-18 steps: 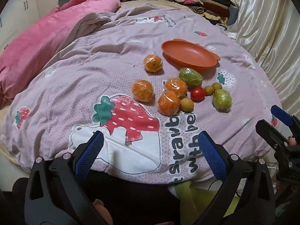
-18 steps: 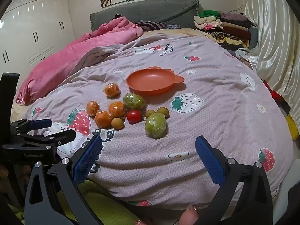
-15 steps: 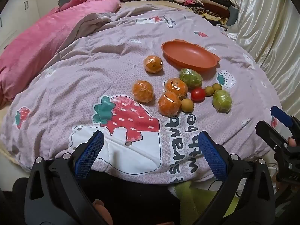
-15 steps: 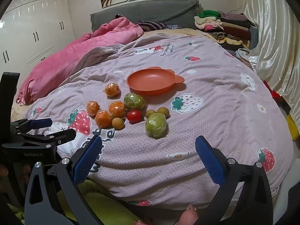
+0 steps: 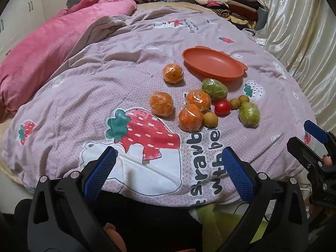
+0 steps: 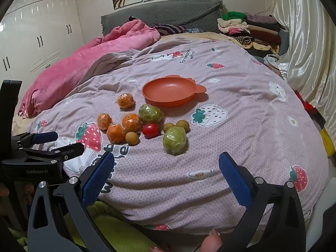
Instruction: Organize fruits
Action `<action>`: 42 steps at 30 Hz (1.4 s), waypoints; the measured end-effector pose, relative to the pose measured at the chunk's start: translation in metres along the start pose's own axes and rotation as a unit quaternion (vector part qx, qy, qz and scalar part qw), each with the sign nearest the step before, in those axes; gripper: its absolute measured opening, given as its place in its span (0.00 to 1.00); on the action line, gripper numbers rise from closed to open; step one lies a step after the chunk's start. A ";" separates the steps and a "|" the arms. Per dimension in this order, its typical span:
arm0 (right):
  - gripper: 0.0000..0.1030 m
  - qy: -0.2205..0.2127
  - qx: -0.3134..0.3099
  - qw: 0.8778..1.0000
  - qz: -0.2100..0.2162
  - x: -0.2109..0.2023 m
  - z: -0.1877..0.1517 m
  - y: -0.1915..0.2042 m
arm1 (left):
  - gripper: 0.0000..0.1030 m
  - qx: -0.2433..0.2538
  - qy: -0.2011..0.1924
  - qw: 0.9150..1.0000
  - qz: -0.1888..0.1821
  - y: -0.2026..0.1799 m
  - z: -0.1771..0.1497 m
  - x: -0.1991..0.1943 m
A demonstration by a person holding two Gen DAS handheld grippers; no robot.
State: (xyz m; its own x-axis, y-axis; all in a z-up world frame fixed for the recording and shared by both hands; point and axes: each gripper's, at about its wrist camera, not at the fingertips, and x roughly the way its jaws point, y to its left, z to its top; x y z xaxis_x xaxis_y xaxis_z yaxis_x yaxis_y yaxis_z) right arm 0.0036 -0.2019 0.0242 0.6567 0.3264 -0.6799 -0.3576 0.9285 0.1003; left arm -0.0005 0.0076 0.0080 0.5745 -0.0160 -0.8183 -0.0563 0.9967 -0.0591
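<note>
Left claw (image 5: 168,168) wide open, nothing between its blue pads (image 5: 99,175), hovering over the near edge of the bed quilt (image 5: 84,88). Ahead of it and slightly right: four wrapped oranges (image 5: 190,117), two wrapped green fruits (image 5: 249,114), one red tomato (image 5: 222,108), three small yellowish fruits (image 5: 210,119). Beyond these, an empty orange dish (image 5: 212,66). Right claw (image 5: 302,142) at far right, also open.

Black gripper (image 5: 168,172) frames; blue ribbed pads (image 6: 97,177); silver screws; "GenRobot.AI" marking.
</note>
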 end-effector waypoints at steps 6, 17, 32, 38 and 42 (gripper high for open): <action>0.96 -0.001 0.000 1.000 0.001 0.002 0.000 0.002 | 0.92 0.001 -0.001 1.000 0.000 -0.003 0.000 0.001; 0.96 0.000 -0.001 1.000 0.000 0.000 0.000 0.000 | 0.92 0.002 -0.006 1.000 0.000 0.001 0.004 -0.002; 0.96 -0.001 -0.002 1.000 -0.001 0.000 -0.001 0.001 | 0.92 0.006 -0.011 1.000 -0.003 -0.004 0.003 -0.004; 0.96 0.000 -0.002 1.000 -0.004 0.000 -0.003 0.003 | 0.92 0.012 -0.015 1.000 -0.008 -0.008 0.002 -0.005; 0.96 0.000 -0.002 1.000 -0.003 0.001 -0.002 0.003 | 0.92 0.012 -0.017 1.000 -0.013 -0.009 0.001 -0.005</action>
State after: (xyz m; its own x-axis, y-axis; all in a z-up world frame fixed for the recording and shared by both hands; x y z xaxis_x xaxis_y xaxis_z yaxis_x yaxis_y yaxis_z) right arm 0.0017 -0.1995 0.0226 0.6598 0.3202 -0.6798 -0.3552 0.9301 0.0934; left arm -0.0020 -0.0008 0.0138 0.6034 -0.0401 -0.7964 -0.0216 0.9975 -0.0666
